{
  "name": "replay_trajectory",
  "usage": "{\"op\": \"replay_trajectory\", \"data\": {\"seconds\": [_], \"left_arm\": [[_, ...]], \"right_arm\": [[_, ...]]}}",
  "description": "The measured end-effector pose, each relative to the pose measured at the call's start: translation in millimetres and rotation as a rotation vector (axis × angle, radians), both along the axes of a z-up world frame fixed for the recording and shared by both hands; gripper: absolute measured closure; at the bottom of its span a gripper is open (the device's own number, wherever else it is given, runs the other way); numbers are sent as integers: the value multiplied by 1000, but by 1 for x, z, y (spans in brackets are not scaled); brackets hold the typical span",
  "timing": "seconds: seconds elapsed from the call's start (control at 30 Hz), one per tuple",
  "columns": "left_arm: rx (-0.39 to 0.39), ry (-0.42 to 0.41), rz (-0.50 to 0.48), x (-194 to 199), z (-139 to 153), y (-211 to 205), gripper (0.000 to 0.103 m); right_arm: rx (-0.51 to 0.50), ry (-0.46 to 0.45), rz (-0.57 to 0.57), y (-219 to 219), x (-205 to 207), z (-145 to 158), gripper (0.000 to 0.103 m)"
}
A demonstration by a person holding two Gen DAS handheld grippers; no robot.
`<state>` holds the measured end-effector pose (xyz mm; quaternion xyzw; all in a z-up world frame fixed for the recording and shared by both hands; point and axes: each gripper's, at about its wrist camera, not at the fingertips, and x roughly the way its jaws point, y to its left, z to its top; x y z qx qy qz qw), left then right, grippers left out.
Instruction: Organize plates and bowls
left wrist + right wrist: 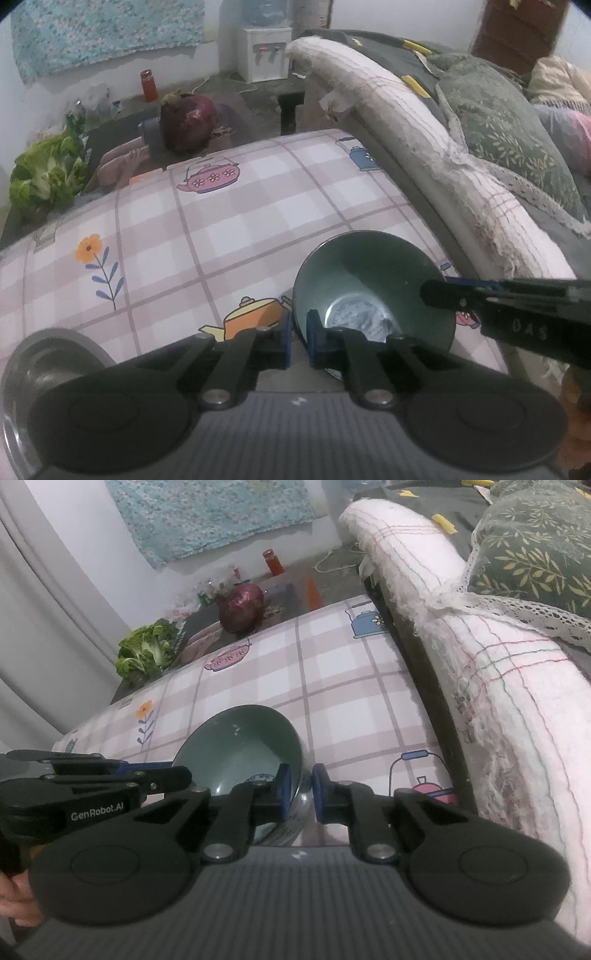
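Observation:
A dark green bowl [373,280] with a blue-white patterned bottom rests tilted on the checked tablecloth [258,206]. My left gripper [298,341] is shut on its left rim, one finger inside and one outside. My right gripper [300,794] is shut on the bowl's [240,746] right rim; it also shows in the left wrist view [443,291], reaching in from the right. A metal bowl or plate [44,362] lies at the lower left of the left wrist view, partly hidden by the gripper body.
A sofa arm covered in a frayed pink-white cloth [480,657] runs along the table's right side. Beyond the far table edge sit a red cabbage [186,123], lettuce [44,173], a red jar [148,85] and a water dispenser [264,51].

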<state>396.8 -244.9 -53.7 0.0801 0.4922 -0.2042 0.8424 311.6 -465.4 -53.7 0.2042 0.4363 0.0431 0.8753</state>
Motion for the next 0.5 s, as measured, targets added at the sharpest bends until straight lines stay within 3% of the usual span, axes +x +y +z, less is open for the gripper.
{"op": "replay_trajectory", "data": {"seconds": [0.17, 0.5], "left_arm": [[-31, 22, 44, 1, 0, 17, 95], [32, 38, 91, -12, 4, 55, 94]], "right_arm": [[9, -7, 24, 6, 1, -1, 92], [45, -12, 129, 44, 4, -1, 91]]}}
